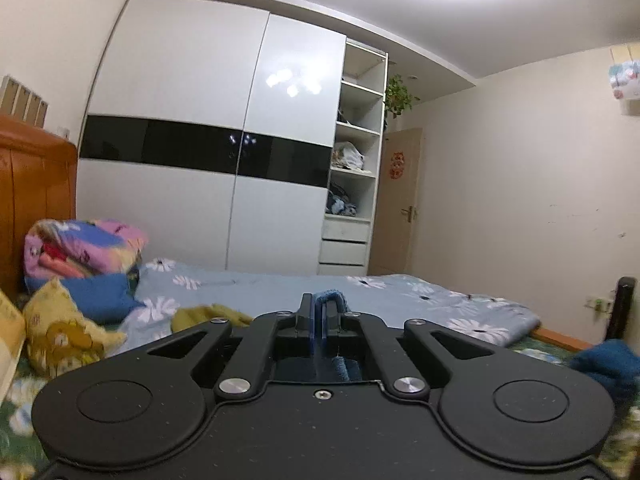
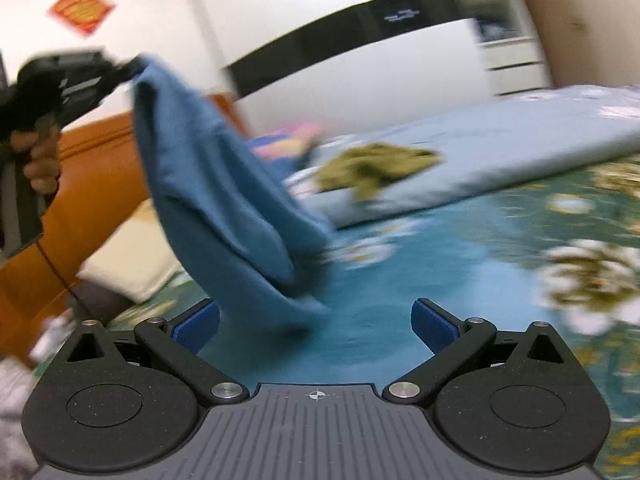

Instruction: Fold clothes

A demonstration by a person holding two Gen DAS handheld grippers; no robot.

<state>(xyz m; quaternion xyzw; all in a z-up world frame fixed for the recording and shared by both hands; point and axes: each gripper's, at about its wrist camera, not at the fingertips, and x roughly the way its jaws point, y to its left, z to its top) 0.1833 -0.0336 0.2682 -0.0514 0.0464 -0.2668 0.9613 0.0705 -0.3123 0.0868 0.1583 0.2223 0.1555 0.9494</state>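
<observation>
My left gripper point(image 1: 319, 312) is shut on a blue garment point(image 1: 334, 296), whose edge pokes up between the fingers. In the right wrist view the left gripper point(image 2: 134, 68) holds that blue garment point(image 2: 224, 208) up high at the upper left, and the cloth hangs down to the green flowered bedsheet point(image 2: 460, 260). My right gripper point(image 2: 316, 324) is open and empty, low over the sheet, just right of the hanging cloth's lower end. An olive-green garment point(image 2: 376, 168) lies crumpled on the light blue quilt point(image 2: 500, 140); it also shows in the left wrist view point(image 1: 208, 316).
A light blue flowered quilt point(image 1: 400, 296) lies across the bed. Pillows point(image 1: 64, 328) and a bundled colourful blanket point(image 1: 80, 248) sit by the orange headboard point(image 1: 36, 200). A white and black wardrobe point(image 1: 208, 152) and open shelves point(image 1: 356, 160) stand behind. The right wrist view is motion-blurred.
</observation>
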